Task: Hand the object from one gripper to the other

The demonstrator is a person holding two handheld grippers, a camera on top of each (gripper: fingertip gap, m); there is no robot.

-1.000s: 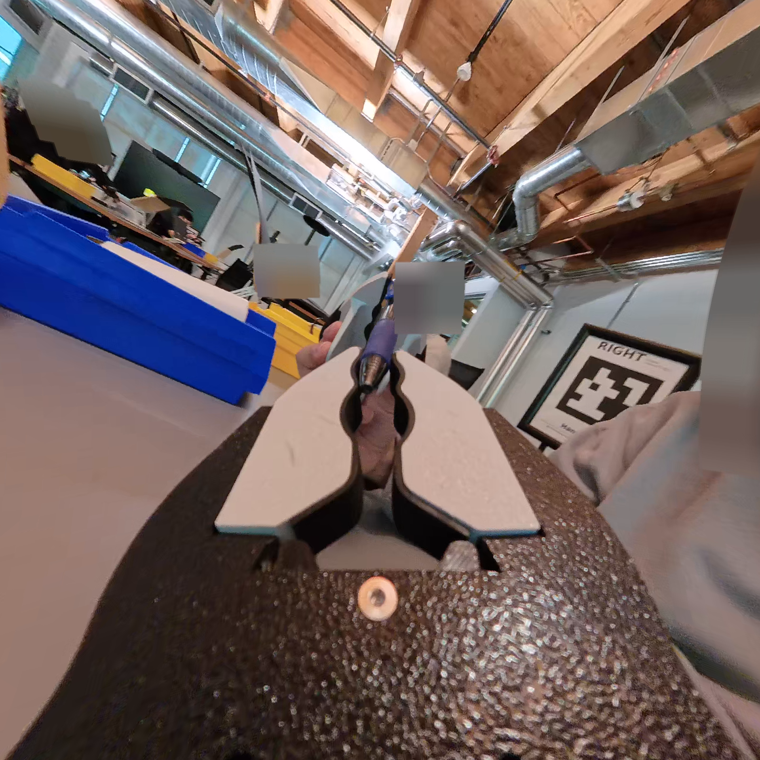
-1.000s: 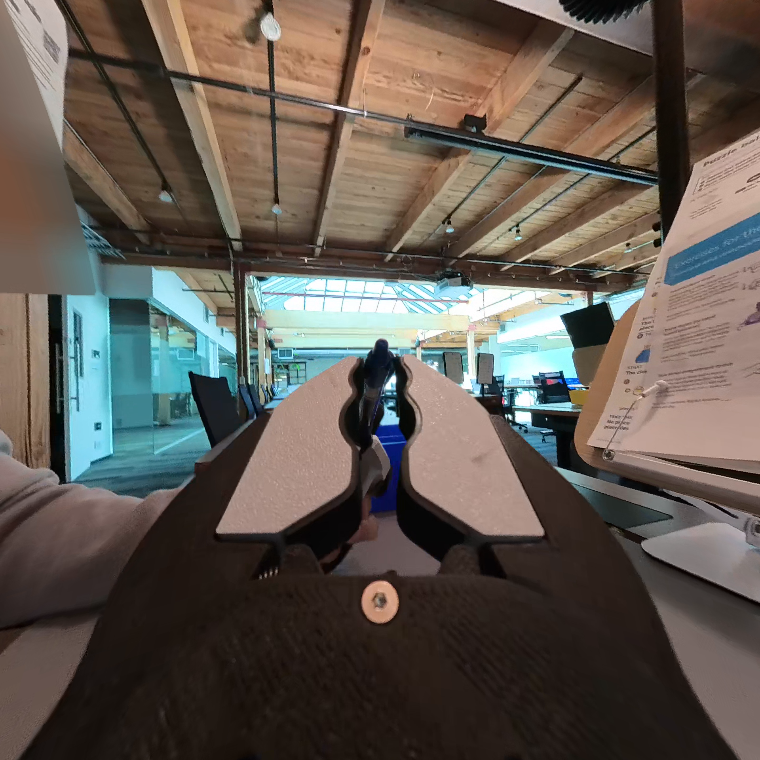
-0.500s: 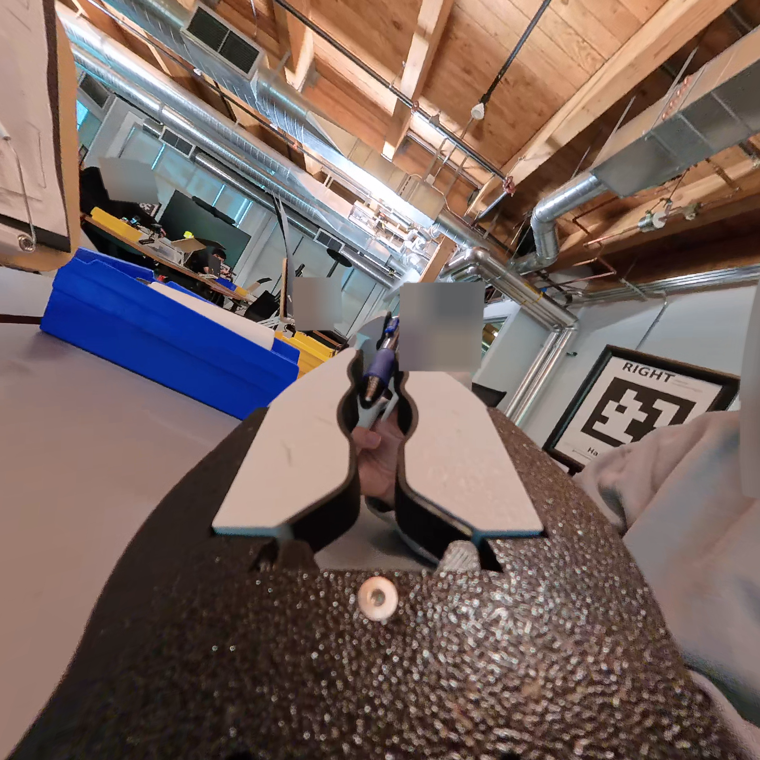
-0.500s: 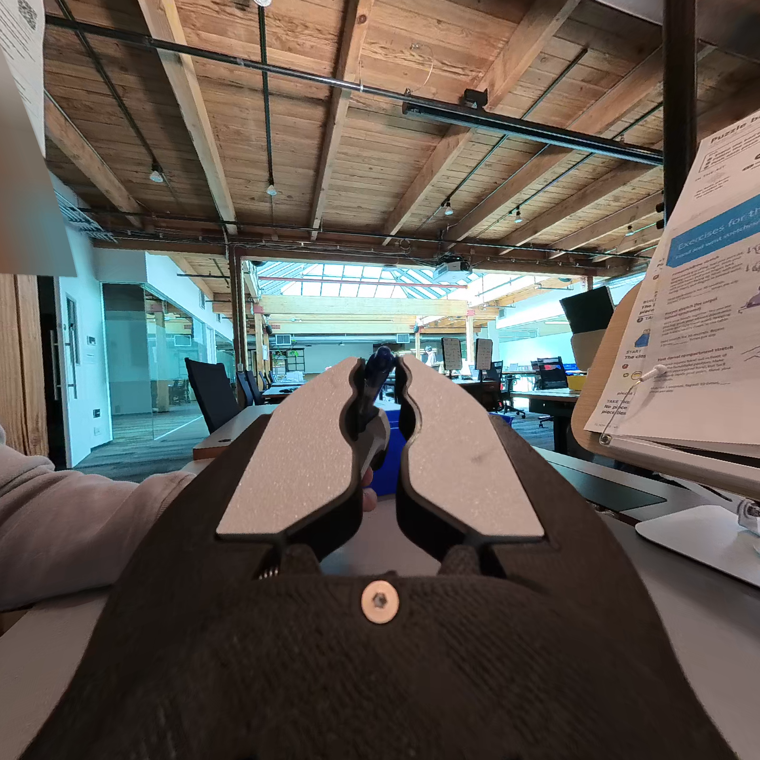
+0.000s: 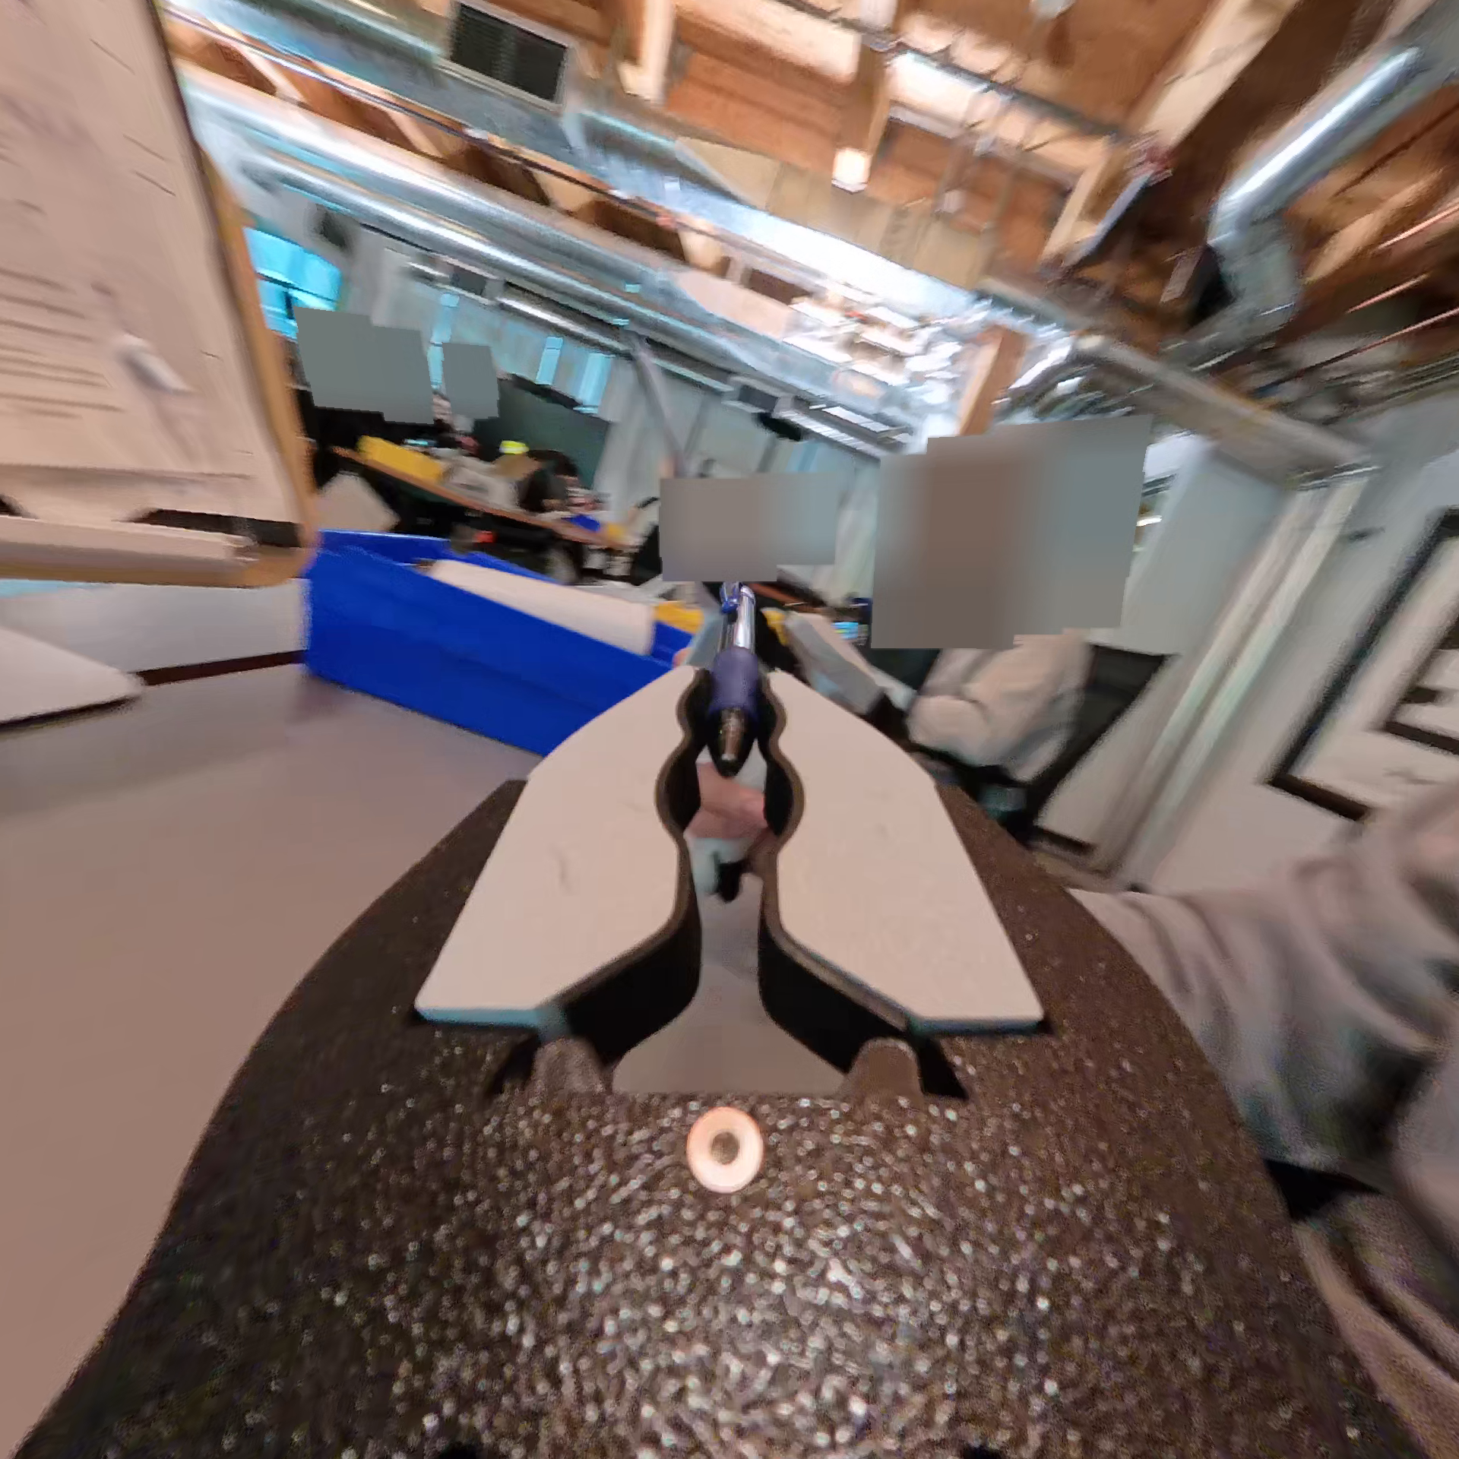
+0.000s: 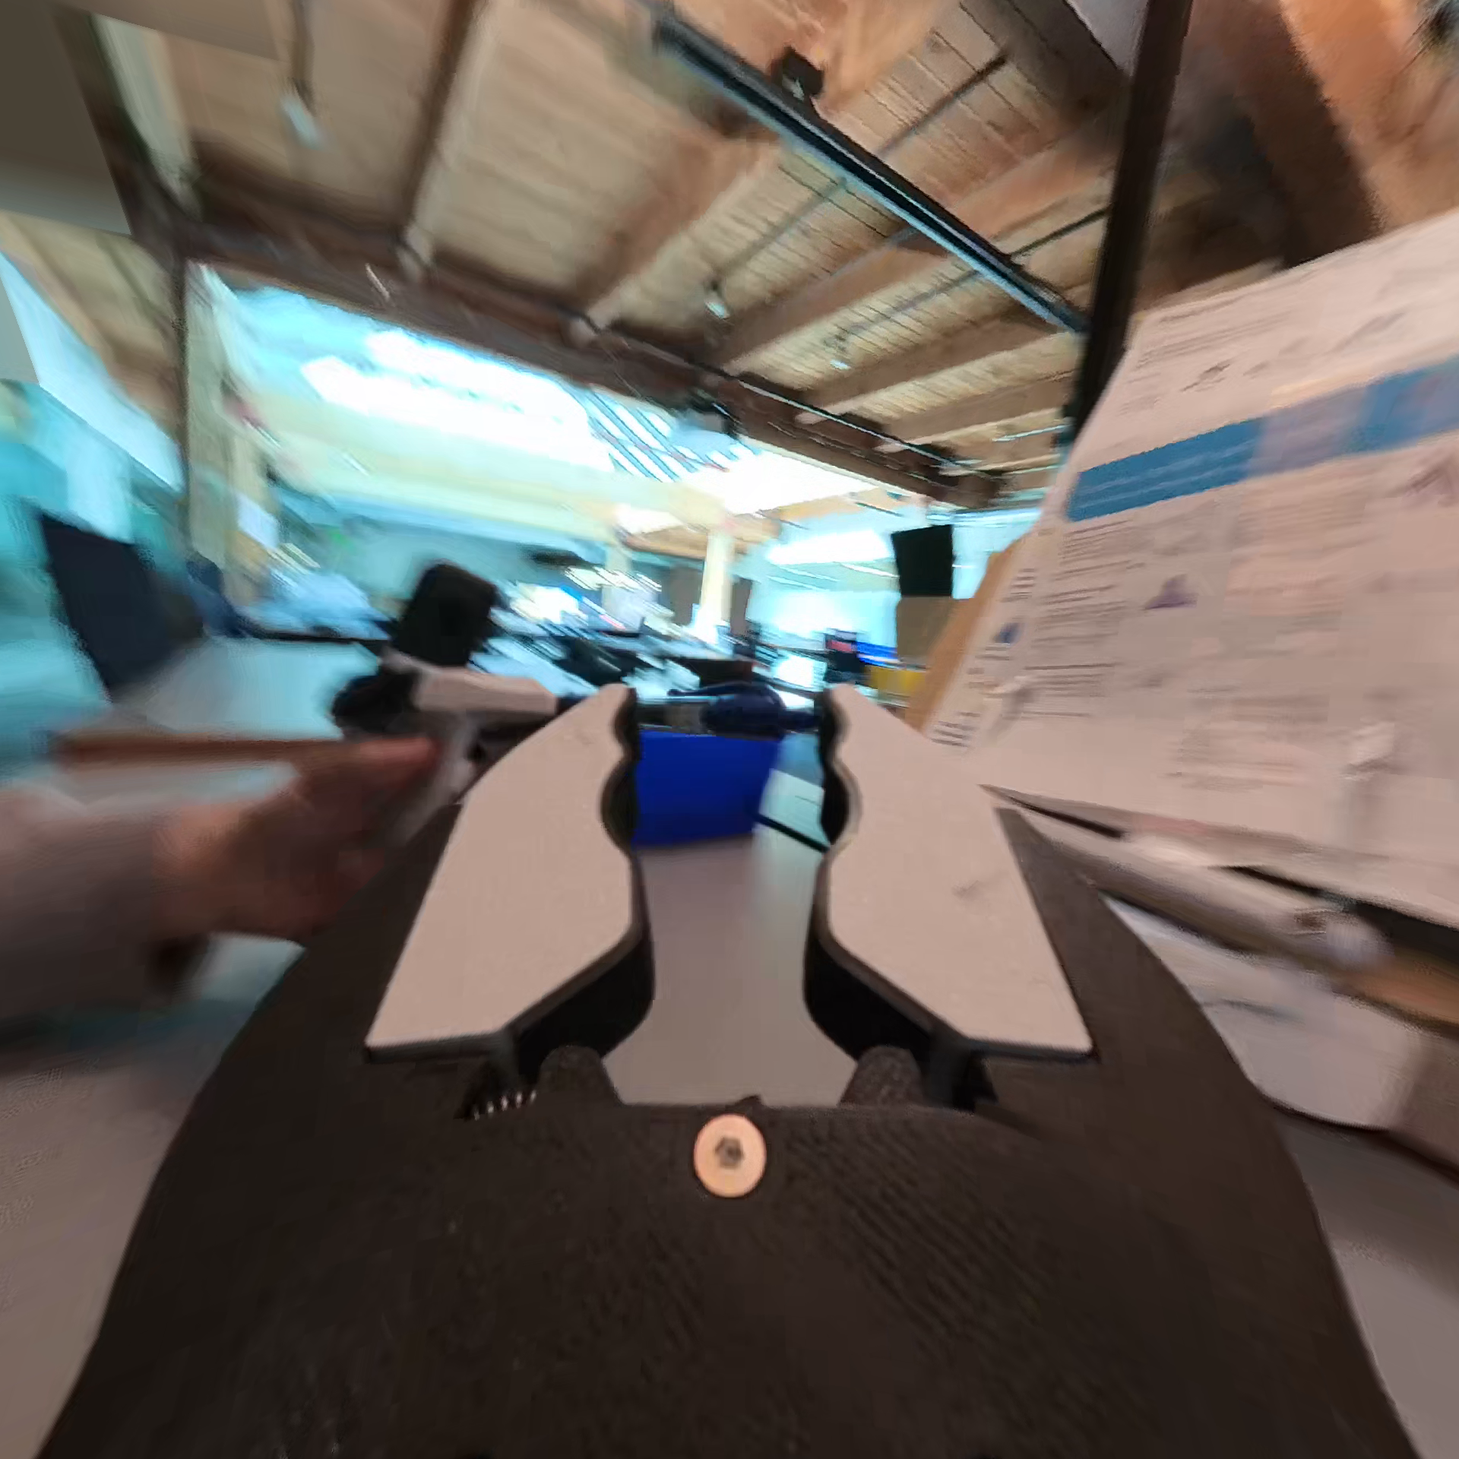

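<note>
The left claw is closed on a pen. Its two grey fingers meet on the blue grip section near their tips. The metal writing tip points back toward the camera. The shiny barrel runs forward and slightly upward, away from the claw. In the left wrist view the pen's long axis therefore lies along the finger direction, not across it.

In the right wrist view the same pen appears dark blue and lies almost horizontal. It sits level with the fingertips of the right claw, in or just beyond the gap between them. The left claw, with the hand that carries it, reaches in from the left side of this view. This view is motion-blurred, so fine contact cannot be read.

The right claw is open, with a clear gap between its fingers. It holds nothing.

Judgement: the pen is in the left claw alone, so the hand-over looks complete in that direction. If the right claw is to regrasp, the pen lies straight ahead of it, across its closing direction. A blue bin stands on the worktop beyond, well apart from both claws.
</note>
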